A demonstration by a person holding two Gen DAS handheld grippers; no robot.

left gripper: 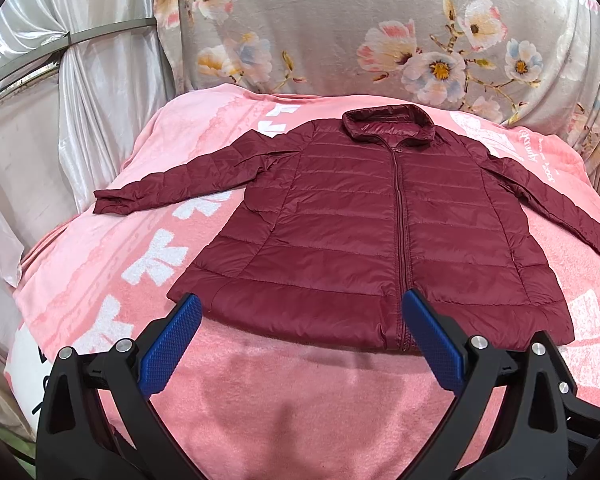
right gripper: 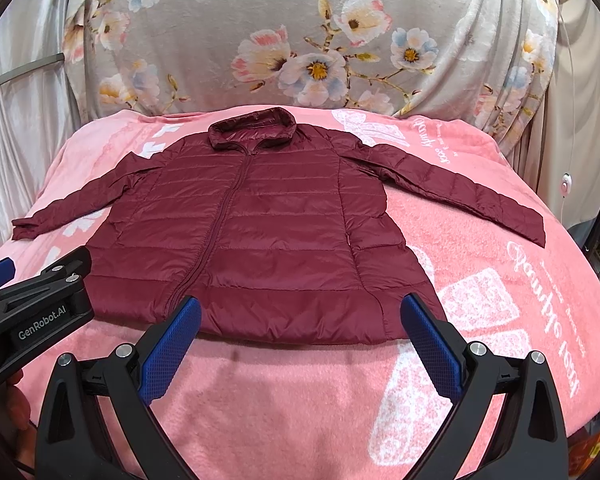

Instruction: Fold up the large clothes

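Maroon quilted jacket [left gripper: 364, 224] lies flat, front up and zipped, on the pink blanket [left gripper: 284, 392], collar toward the floral cloth [left gripper: 340, 28] hanging behind it. Both sleeves are spread outward from the jacket body and rest on the blanket. Left gripper [left gripper: 300, 340] hovers just in front of the jacket hem, fingers spread wide, released, grasping nothing. Right gripper [right gripper: 300, 340] likewise sits near the hem on the jacket's other side, fingers apart and empty. White satin drape [left gripper: 80, 120] hangs to the left of the jacket.
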